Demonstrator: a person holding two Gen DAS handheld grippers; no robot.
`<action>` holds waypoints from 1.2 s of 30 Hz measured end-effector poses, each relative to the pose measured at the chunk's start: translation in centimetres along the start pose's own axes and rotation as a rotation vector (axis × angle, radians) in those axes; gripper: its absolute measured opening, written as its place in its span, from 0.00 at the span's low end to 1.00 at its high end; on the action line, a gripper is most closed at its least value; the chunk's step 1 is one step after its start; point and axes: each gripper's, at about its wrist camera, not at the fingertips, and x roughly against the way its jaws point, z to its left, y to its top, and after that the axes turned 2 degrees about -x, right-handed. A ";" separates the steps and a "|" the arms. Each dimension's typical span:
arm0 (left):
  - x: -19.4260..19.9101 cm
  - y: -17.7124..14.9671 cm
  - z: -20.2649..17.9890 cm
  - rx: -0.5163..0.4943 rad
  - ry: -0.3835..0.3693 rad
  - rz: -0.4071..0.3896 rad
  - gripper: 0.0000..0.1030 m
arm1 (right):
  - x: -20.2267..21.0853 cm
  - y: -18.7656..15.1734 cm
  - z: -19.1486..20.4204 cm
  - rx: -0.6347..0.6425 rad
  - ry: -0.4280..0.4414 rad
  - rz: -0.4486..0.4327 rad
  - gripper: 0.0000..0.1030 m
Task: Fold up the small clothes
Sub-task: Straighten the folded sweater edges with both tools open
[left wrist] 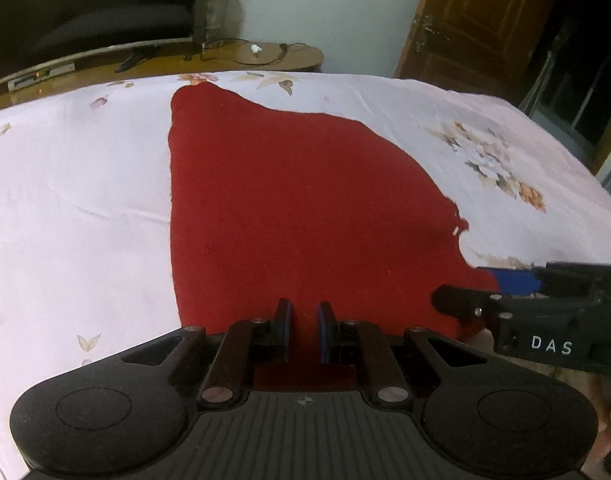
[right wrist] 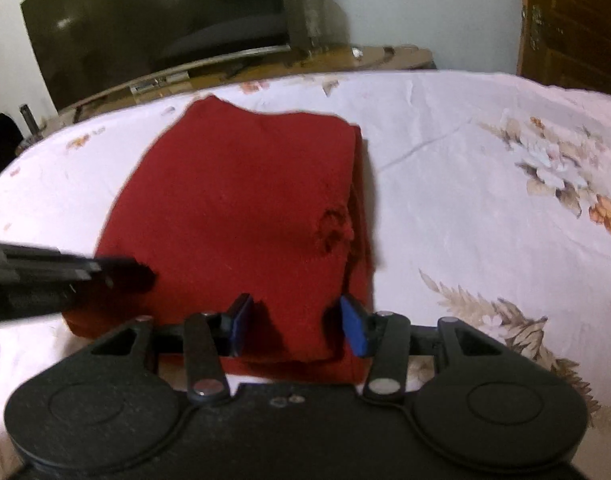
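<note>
One red garment [left wrist: 297, 200] (folded, layered right edge), on floral sheet [left wrist: 77, 184]

One red garment [left wrist: 305, 200], two tools [left wrist: 304, 330] [right wrist: 297, 326], one television [right wrist: 153, 28], one floral bedsheet [left wrist: 77, 184], one wooden door [left wrist: 477, 20].

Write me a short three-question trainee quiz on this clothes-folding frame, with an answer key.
1. True or false: the red garment lies on a floral bedsheet.
2. Which hand-held gripper has the wider gap between its fingers? A) left hand-held gripper B) right hand-held gripper
3. Fill in: along the garment's right edge in the right wrist view, the layers look ____, with a puckered spot nearby.

Key:
1. True.
2. B. Its fingers straddle the garment's near edge with a wide gap; the left pair stands close together over the cloth, a narrow gap still showing.
3. Stacked (folded over).
</note>
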 end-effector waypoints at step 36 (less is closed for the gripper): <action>0.3 6.7 2.5 0.105 0.149 -0.070 1.00 | -1.6 5.9 -3.5 -0.086 0.133 0.007 0.73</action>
